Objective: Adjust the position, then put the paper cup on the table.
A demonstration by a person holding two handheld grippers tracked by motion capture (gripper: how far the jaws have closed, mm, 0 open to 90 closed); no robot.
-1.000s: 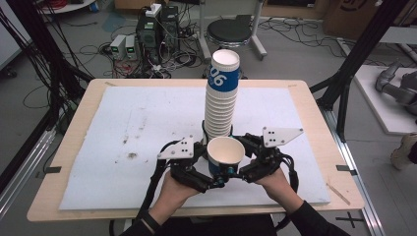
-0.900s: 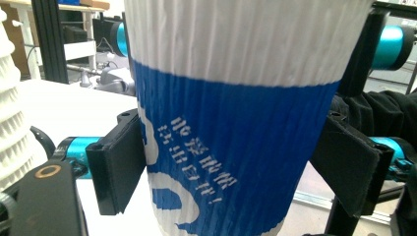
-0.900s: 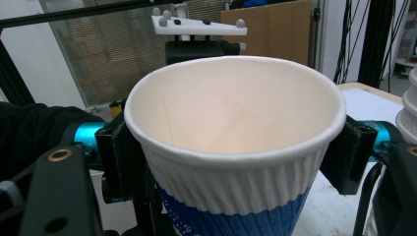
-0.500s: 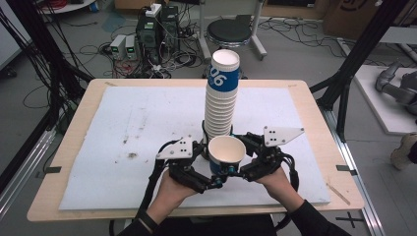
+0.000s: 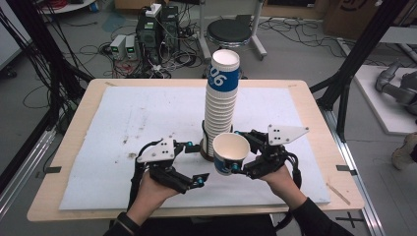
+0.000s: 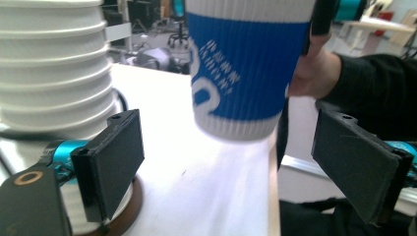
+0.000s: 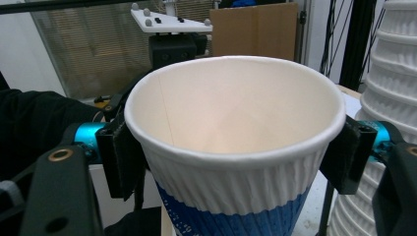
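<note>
The right claw [image 5: 235, 156] is pinching a single blue-and-white paper cup [image 5: 229, 153] by its ribbed wall just under the rim, holding it upright and clear of the table [image 5: 69, 147], just in front of the tall cup stack [image 5: 220, 105]. This grip is leaving the mouth free and the cup level. The left claw [image 5: 196, 164] is standing beside the stack's dark base, its jaws having just been opening, now spread with nothing between them; judged, it is releasing so that the right alone carries the cup
</note>
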